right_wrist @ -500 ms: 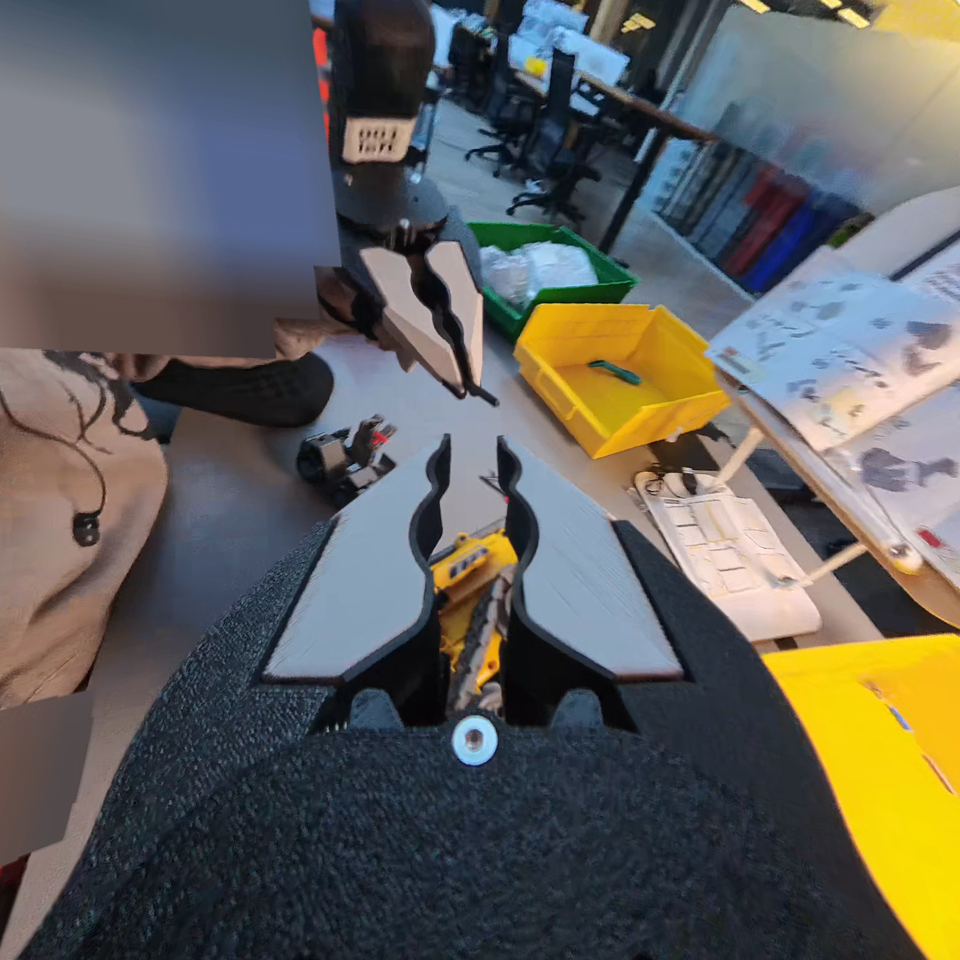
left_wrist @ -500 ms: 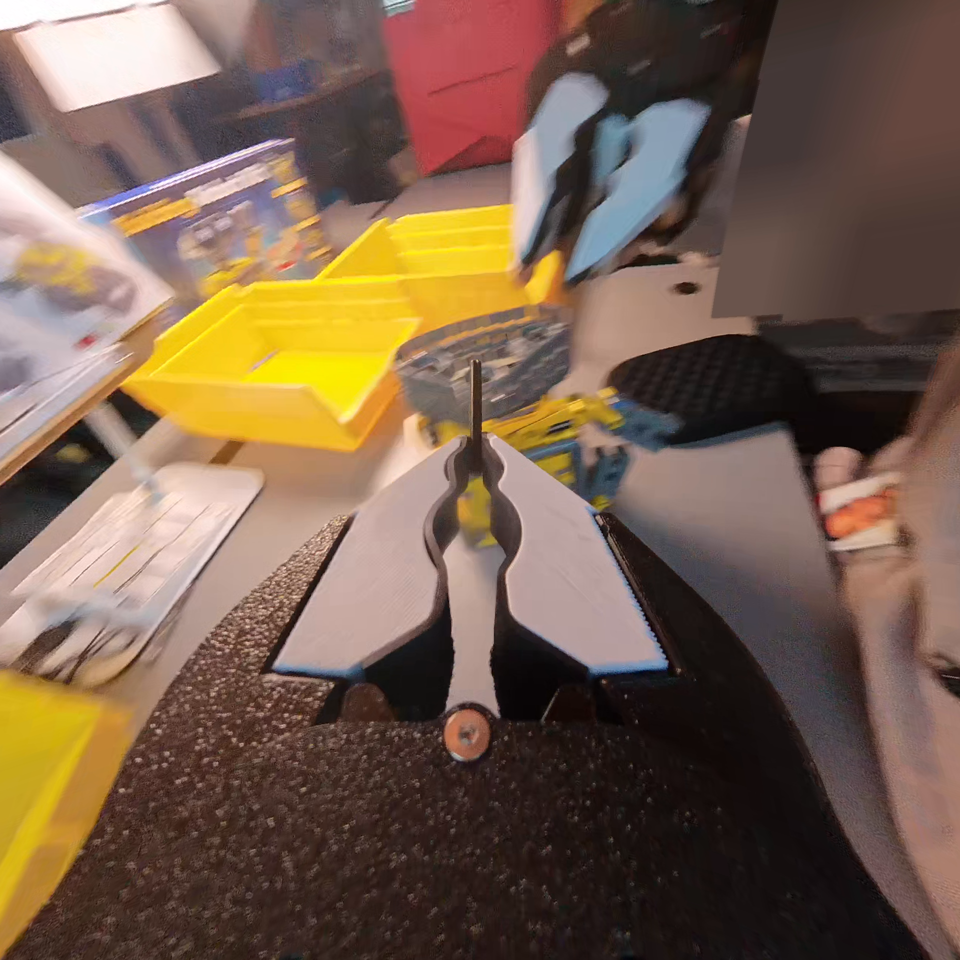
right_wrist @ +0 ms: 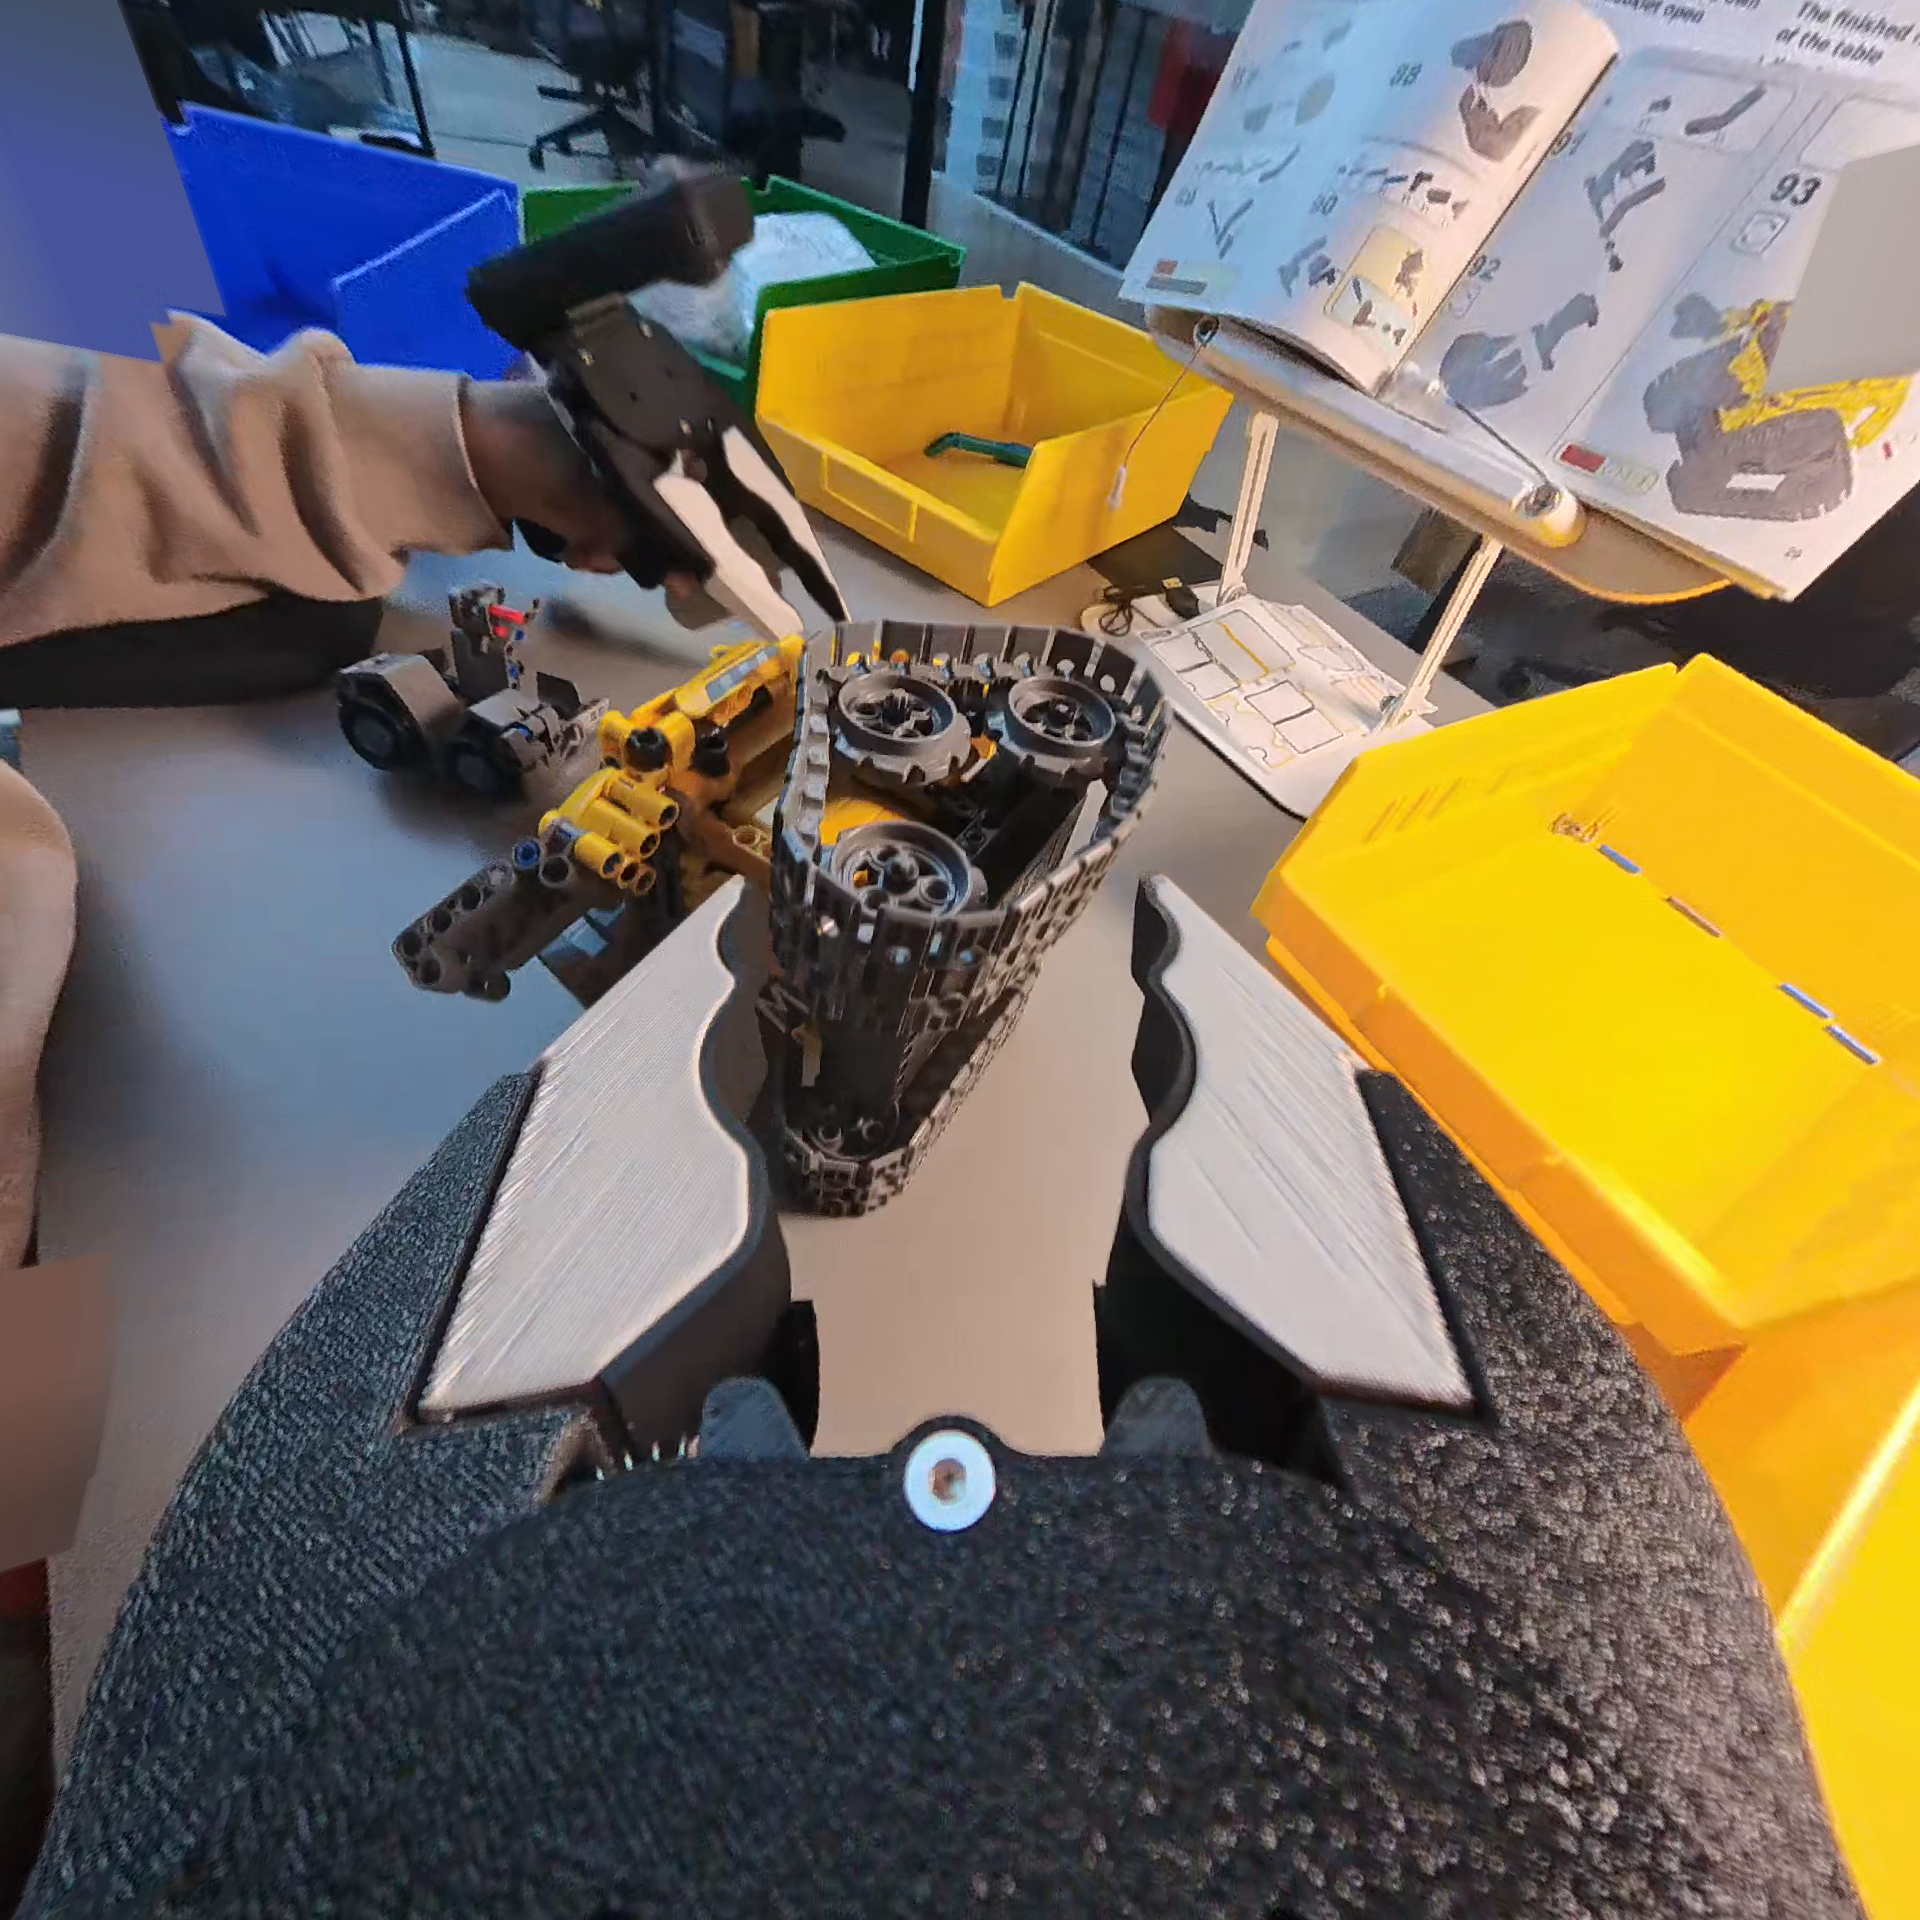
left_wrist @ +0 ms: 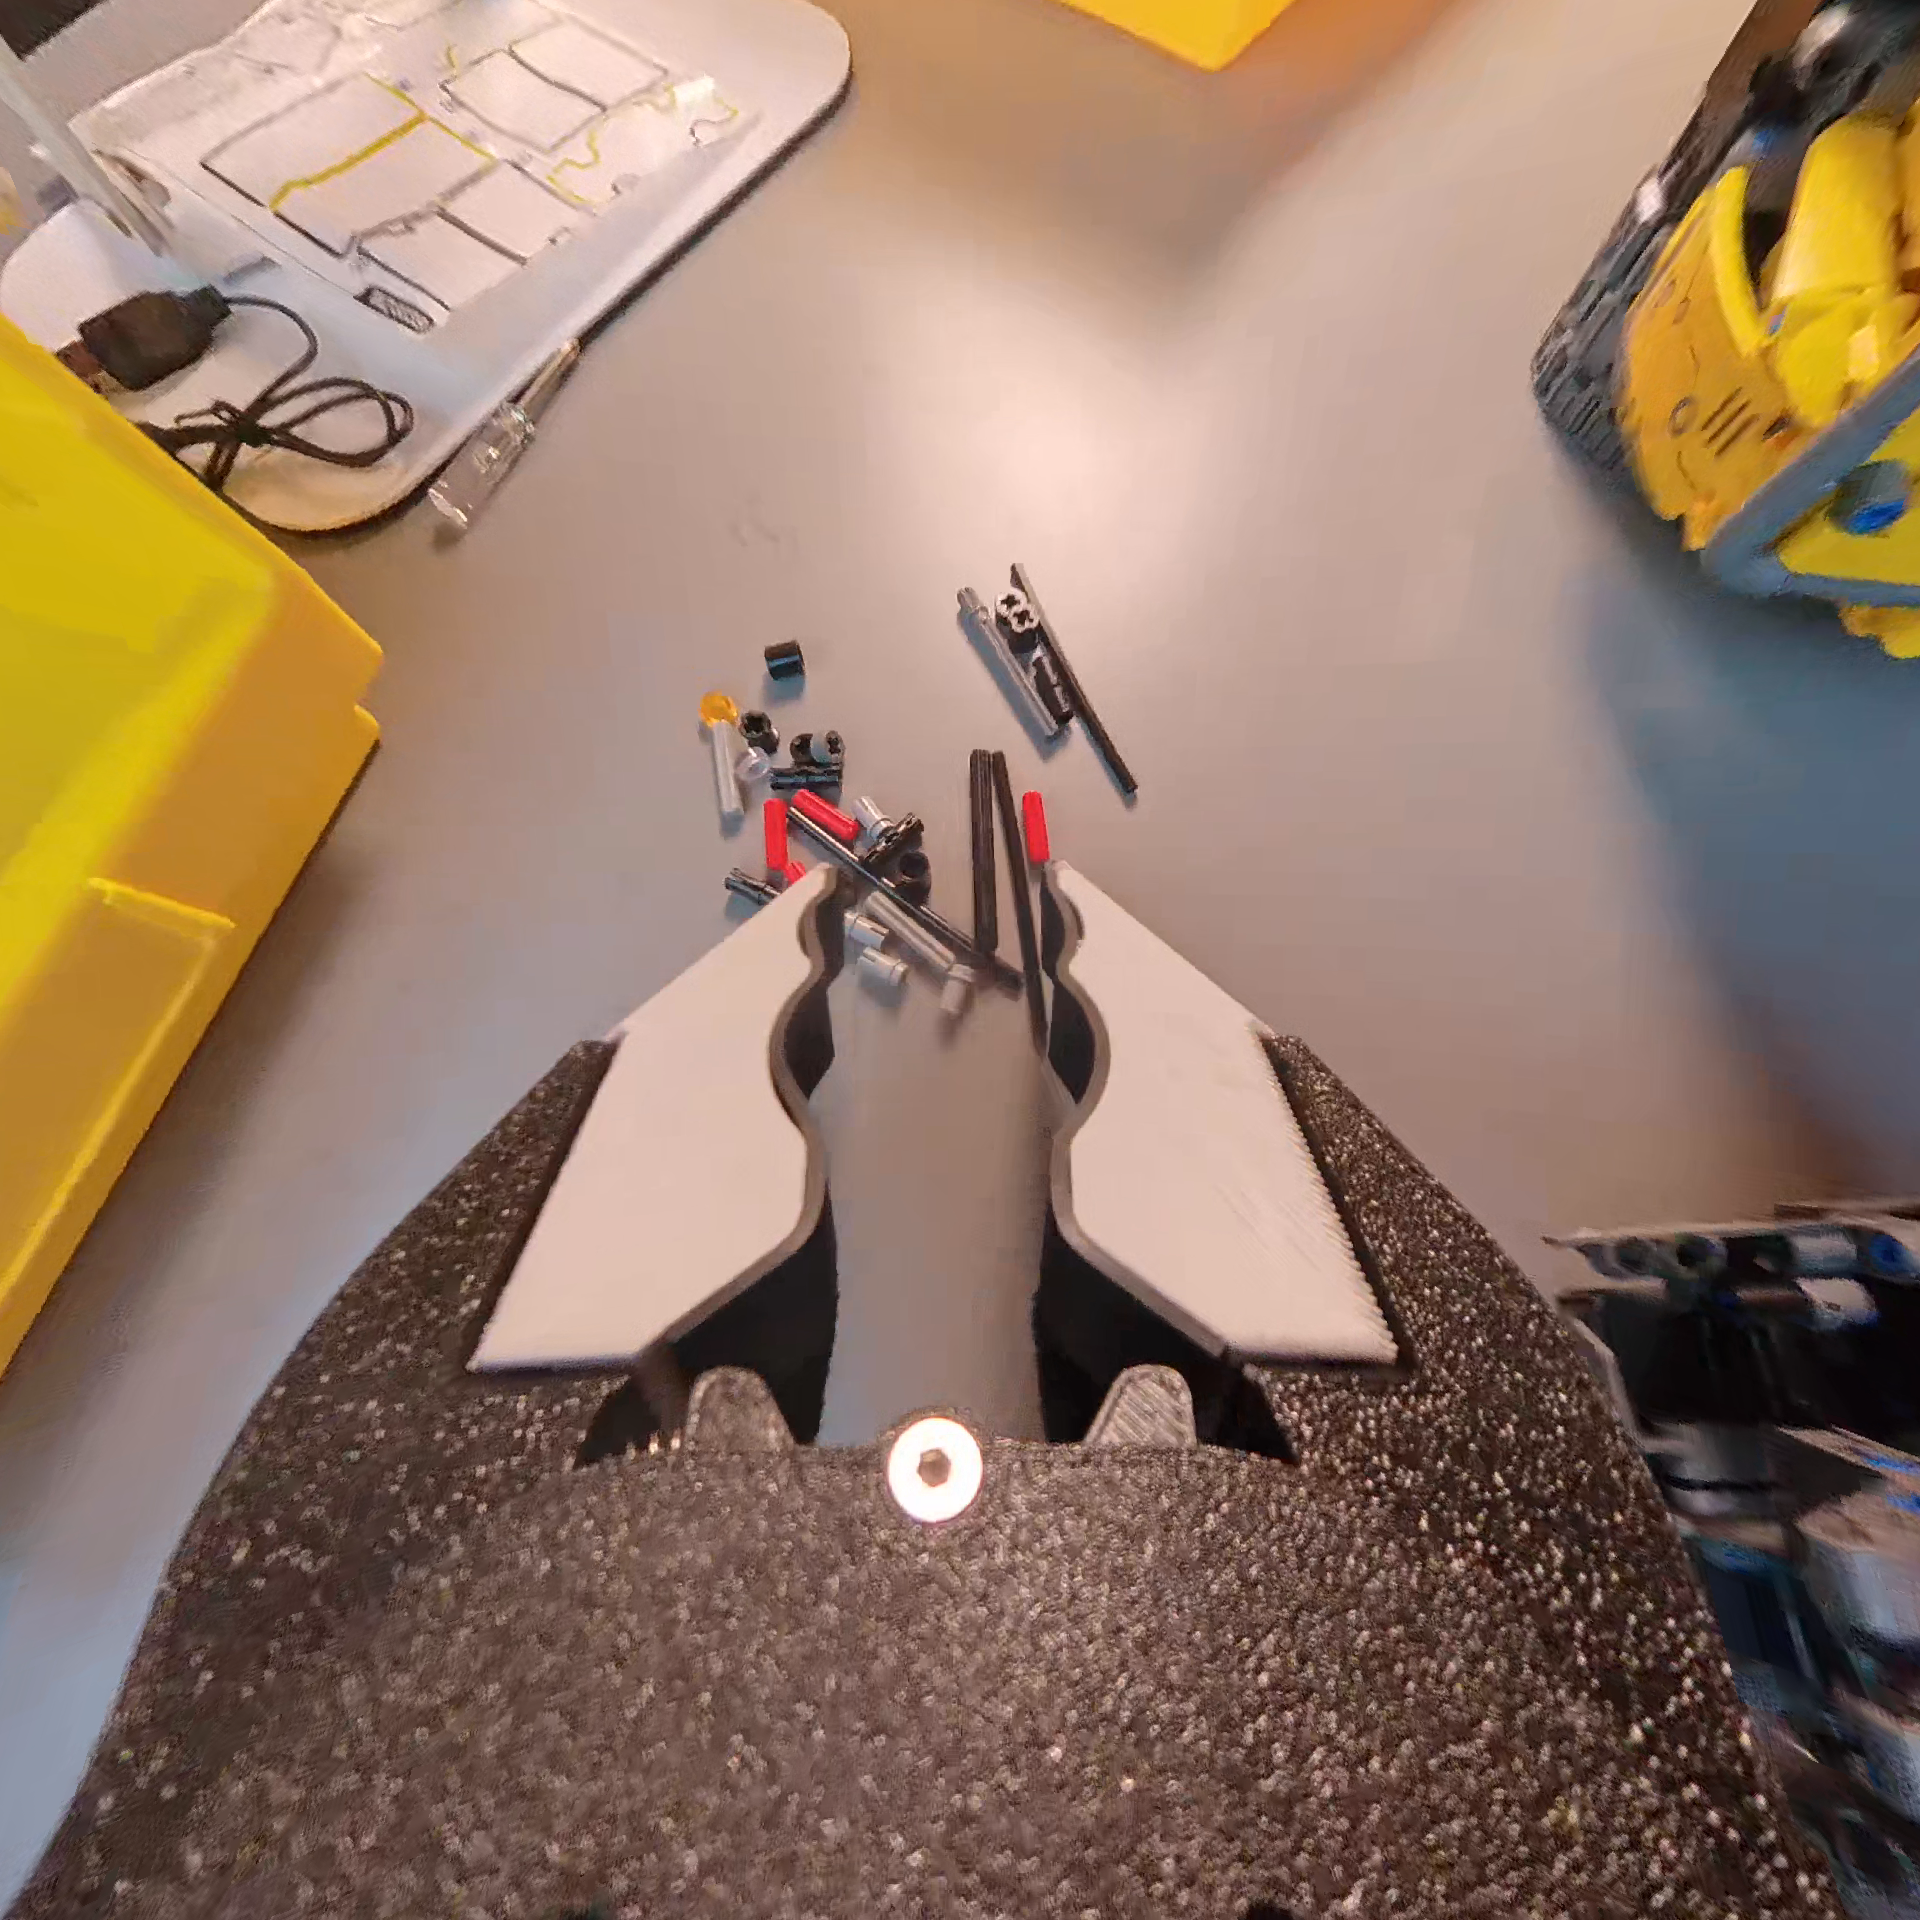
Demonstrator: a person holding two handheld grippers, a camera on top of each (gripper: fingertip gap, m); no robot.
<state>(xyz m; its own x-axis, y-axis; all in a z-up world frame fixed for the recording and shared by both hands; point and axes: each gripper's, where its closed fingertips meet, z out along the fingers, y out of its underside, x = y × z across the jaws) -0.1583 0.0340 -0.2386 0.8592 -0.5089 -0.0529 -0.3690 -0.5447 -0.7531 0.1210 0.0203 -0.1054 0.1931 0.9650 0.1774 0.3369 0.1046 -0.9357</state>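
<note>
Both of our hand-held grippers stand spread with nothing between the fingers. Our left hand-held gripper point(left_wrist: 940, 883) hangs over the grey desk point(left_wrist: 1299, 436), its tips straddling a scatter of small building pieces point(left_wrist: 894, 810) — black axles, red and grey pins, one orange stud. Left of it sits a yellow bin point(left_wrist: 135, 790); farther off, a sticker sheet point(left_wrist: 447, 177) and a black cable point(left_wrist: 281, 416). Our right hand-held gripper point(right_wrist: 940, 904) frames the dark tracked end of a yellow toy vehicle point(right_wrist: 935, 831), without touching it as far as we can tell. Beyond it lie a small black sub-assembly point(right_wrist: 468, 707), more bins and an open instruction booklet point(right_wrist: 1558, 239) on a stand — its print we leave unread.
</note>
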